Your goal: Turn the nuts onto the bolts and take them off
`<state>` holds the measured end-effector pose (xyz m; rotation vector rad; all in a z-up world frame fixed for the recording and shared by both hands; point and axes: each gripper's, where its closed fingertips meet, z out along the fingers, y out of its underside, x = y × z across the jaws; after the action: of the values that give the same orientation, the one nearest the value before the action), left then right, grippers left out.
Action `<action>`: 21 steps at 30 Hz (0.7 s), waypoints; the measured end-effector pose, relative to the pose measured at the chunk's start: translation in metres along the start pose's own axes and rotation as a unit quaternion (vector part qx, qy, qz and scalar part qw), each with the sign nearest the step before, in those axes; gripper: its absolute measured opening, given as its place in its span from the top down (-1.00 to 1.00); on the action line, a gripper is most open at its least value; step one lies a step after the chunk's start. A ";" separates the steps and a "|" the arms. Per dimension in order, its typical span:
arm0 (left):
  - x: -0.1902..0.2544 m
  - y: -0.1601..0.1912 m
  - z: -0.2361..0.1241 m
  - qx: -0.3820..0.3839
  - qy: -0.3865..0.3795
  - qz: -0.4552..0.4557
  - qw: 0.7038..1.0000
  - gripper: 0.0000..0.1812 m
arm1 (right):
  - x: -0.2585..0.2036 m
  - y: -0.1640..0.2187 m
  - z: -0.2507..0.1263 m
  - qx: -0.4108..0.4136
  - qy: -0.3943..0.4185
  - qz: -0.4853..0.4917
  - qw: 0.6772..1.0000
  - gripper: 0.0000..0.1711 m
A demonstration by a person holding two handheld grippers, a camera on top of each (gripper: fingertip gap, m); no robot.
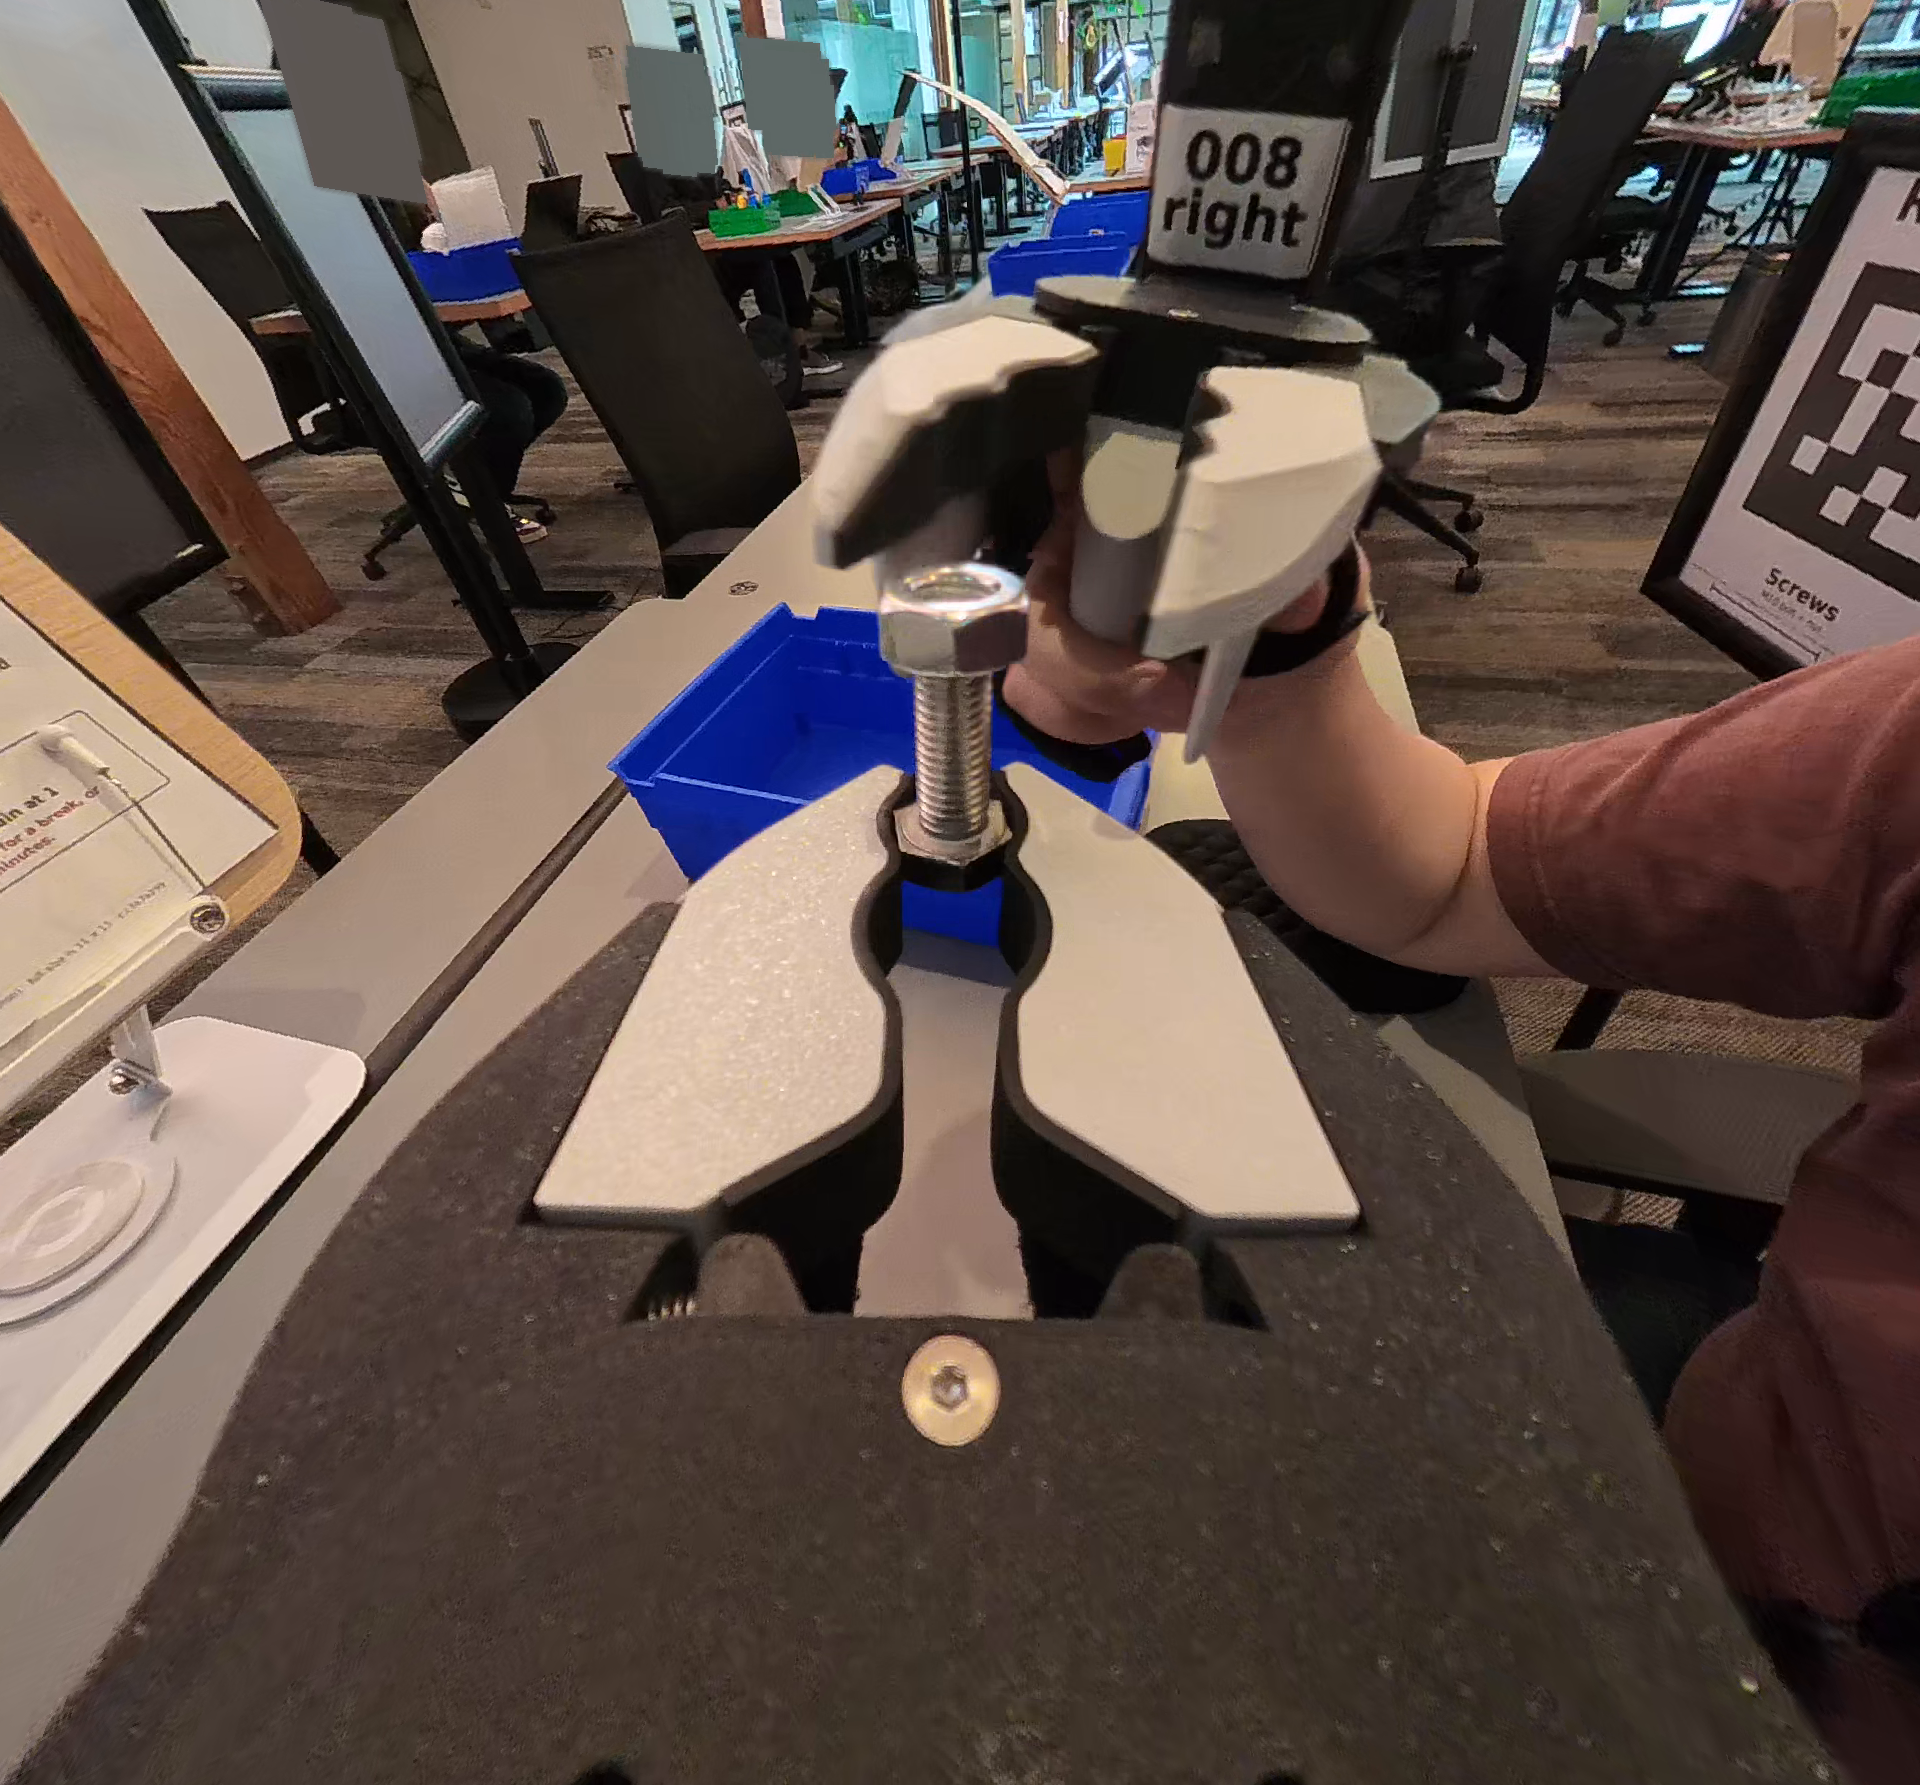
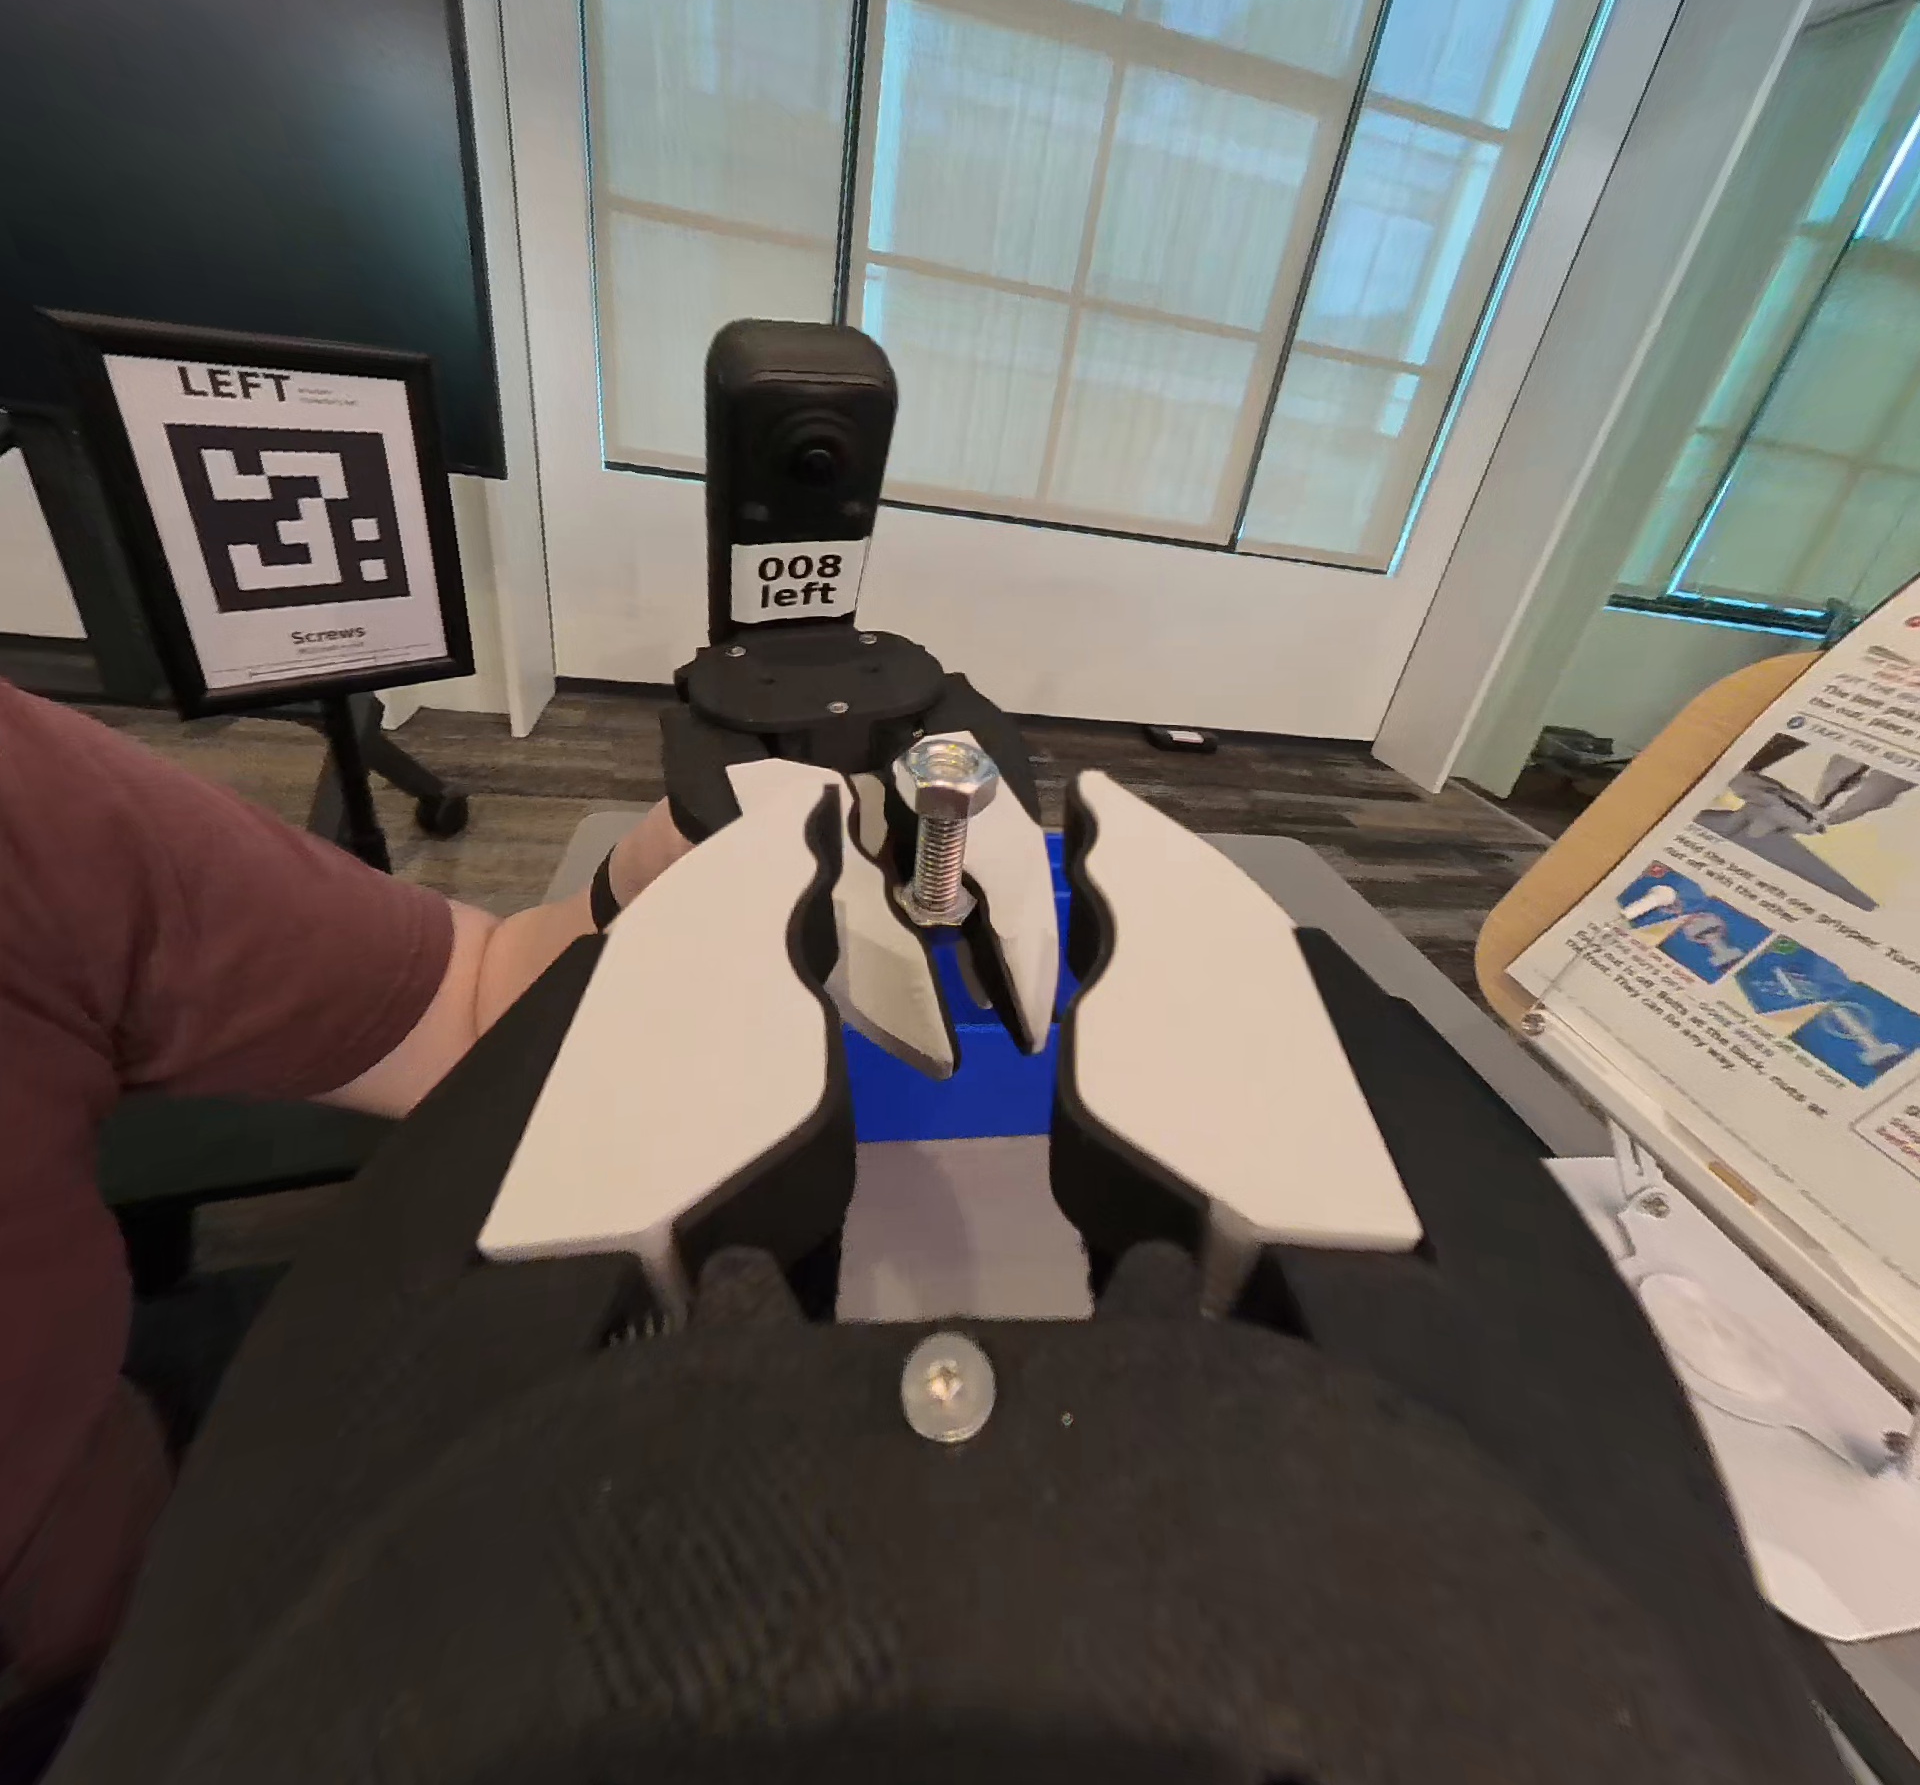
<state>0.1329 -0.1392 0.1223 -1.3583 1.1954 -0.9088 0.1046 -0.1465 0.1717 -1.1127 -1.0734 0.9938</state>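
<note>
Presently, your stock:
Bin: blue, below the work.
Left gripper: clenched on bolt head, shank upright.
Right gripper: spread wide; close squarely on the flats.
Nut: at bolt's tip.

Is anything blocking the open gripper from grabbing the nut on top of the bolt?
Nothing visible. The nut sits at the tip of the bolt, which the left gripper holds by its head. The right gripper is open, with only air between it and the nut.
</note>
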 end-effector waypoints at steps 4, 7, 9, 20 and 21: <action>-0.004 0.002 0.001 -0.004 -0.010 0.002 1.000 0.86 | -0.015 0.003 0.001 -0.016 -0.055 0.033 0.998 0.45; -0.010 0.002 -0.001 -0.001 -0.017 -0.013 1.000 0.86 | -0.020 -0.001 -0.003 -0.015 -0.066 0.029 0.997 0.57; -0.010 0.002 -0.001 0.003 -0.014 -0.015 1.000 0.86 | -0.012 0.000 -0.003 -0.018 -0.038 0.028 0.999 0.54; -0.014 0.004 -0.001 -0.003 -0.024 -0.014 1.000 0.86 | -0.009 0.013 0.003 -0.060 -0.010 0.022 0.998 0.45; -0.012 0.004 0.000 -0.003 -0.018 -0.015 1.000 0.86 | -0.004 0.013 0.003 -0.055 0.004 0.021 0.998 0.39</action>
<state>0.1302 -0.1276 0.1195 -1.3950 1.1535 -0.8985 0.0995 -0.1477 0.1589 -1.2309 -1.1131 0.9726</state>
